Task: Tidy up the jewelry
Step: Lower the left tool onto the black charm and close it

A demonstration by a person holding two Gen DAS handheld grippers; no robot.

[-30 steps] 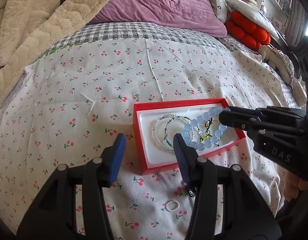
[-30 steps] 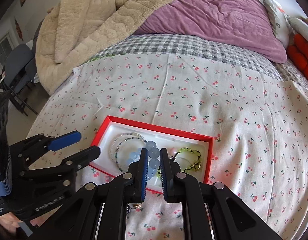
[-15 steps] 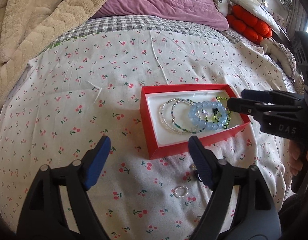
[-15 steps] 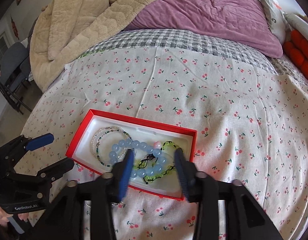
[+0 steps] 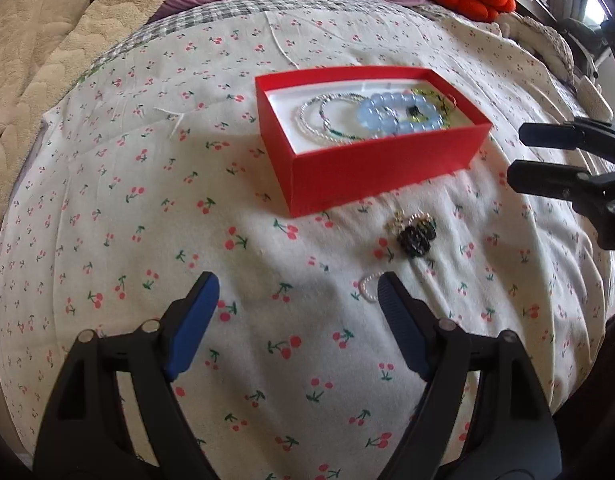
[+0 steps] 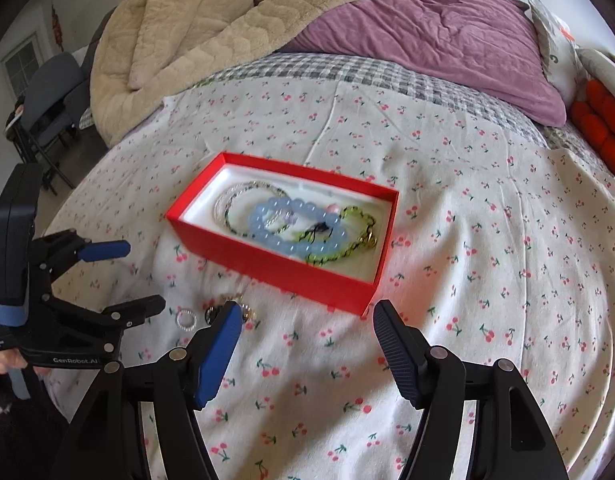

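Two tongs: both mine; left gripper point(image 5: 295, 292) spread wide over bare sheet, gripping nothing; right gripper point(image 6: 307, 312) jaws opening, nothing between them.
Just changed: blue bead bracelet point(image 6: 295, 226), pinched in my right tongs a second ago, now lies loose in the red box point(image 6: 275, 268); one piece filed, right tongs free.
Box: mid-bed point(image 5: 127, 168), beyond both tongs.
Left out: pearl ring point(image 5: 367, 288), touching my left gripper's right fingertip; black earrings point(image 5: 415, 236), between ring and box's near wall.
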